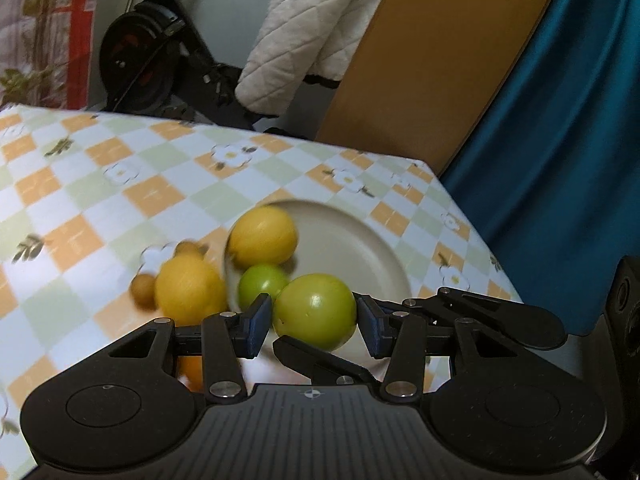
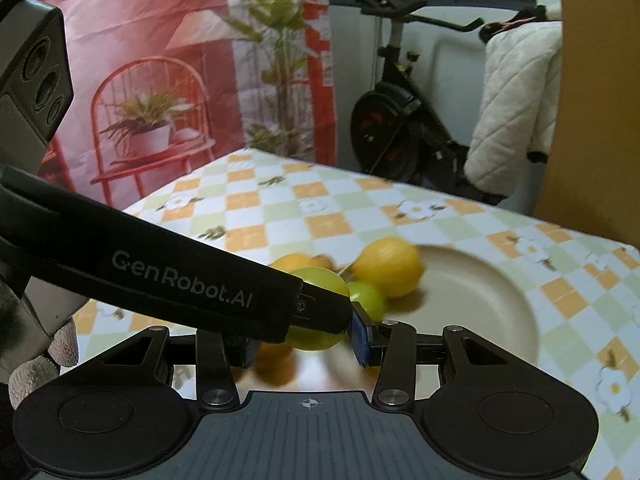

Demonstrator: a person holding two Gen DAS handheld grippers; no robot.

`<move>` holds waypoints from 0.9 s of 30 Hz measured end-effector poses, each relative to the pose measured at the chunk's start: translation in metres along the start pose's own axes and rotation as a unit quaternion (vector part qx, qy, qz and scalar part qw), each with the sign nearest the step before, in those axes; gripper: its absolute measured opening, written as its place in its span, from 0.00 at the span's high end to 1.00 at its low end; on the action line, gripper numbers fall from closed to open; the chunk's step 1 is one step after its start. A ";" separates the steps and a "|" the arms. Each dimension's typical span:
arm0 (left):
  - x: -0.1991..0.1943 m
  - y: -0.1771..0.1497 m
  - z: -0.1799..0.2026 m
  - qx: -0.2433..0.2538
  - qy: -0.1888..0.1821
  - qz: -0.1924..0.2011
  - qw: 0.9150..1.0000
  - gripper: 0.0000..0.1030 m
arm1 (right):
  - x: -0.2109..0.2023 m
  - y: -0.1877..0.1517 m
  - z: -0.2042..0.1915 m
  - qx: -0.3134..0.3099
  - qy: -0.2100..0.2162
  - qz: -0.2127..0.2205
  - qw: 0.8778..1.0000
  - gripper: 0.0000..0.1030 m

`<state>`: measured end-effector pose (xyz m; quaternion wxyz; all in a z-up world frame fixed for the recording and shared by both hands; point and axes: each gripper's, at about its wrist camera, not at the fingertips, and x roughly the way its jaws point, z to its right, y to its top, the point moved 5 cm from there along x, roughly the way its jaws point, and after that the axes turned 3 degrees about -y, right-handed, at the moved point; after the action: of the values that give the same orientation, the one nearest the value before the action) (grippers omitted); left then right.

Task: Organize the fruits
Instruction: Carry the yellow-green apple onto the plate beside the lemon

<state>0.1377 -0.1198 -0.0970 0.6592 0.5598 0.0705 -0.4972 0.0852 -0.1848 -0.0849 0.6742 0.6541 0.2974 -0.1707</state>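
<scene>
My left gripper [image 1: 314, 316] is shut on a large green fruit [image 1: 315, 310], held above the near rim of a cream plate [image 1: 360, 248]. On the plate lie a yellow lemon [image 1: 264, 236] and a small green fruit [image 1: 262, 284]. Another lemon [image 1: 188, 288] and small brown fruits [image 1: 144, 290] lie on the cloth left of the plate. In the right wrist view the left gripper crosses in front, holding the green fruit [image 2: 320, 276]. My right gripper [image 2: 304, 340] is apart around that same fruit; its left finger is hidden. An orange fruit [image 2: 276, 360] lies beneath.
The table has a checked orange, green and white cloth [image 1: 80, 200]; its far edge and right corner are close behind the plate. Beyond stand an exercise bike [image 1: 140, 52], a quilted white blanket [image 1: 312, 28], a brown board [image 1: 432, 52] and a blue curtain [image 1: 560, 140].
</scene>
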 end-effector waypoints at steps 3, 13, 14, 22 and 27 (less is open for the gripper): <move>0.013 0.010 0.006 -0.002 -0.005 -0.003 1.000 0.52 | 0.004 0.006 0.017 0.005 -0.009 0.002 1.000 0.61; 0.056 0.029 0.015 0.005 -0.012 -0.025 1.000 0.52 | 0.026 0.009 0.061 0.024 -0.023 -0.004 0.999 0.61; 0.059 0.031 0.015 0.005 -0.012 -0.027 1.000 0.52 | 0.029 0.008 0.064 0.025 -0.024 -0.006 0.999 0.61; 0.078 0.033 0.010 0.006 -0.012 -0.046 0.999 0.52 | 0.047 0.003 0.081 0.038 -0.025 -0.016 0.999 0.61; 0.085 0.032 0.008 0.008 -0.008 -0.054 0.998 0.52 | 0.054 -0.001 0.087 0.046 -0.024 -0.024 0.998 0.61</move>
<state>0.1993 -0.1795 -0.1284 0.6274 0.5566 0.0917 -0.5368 0.1414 -0.2619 -0.1227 0.6462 0.6727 0.2886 -0.2159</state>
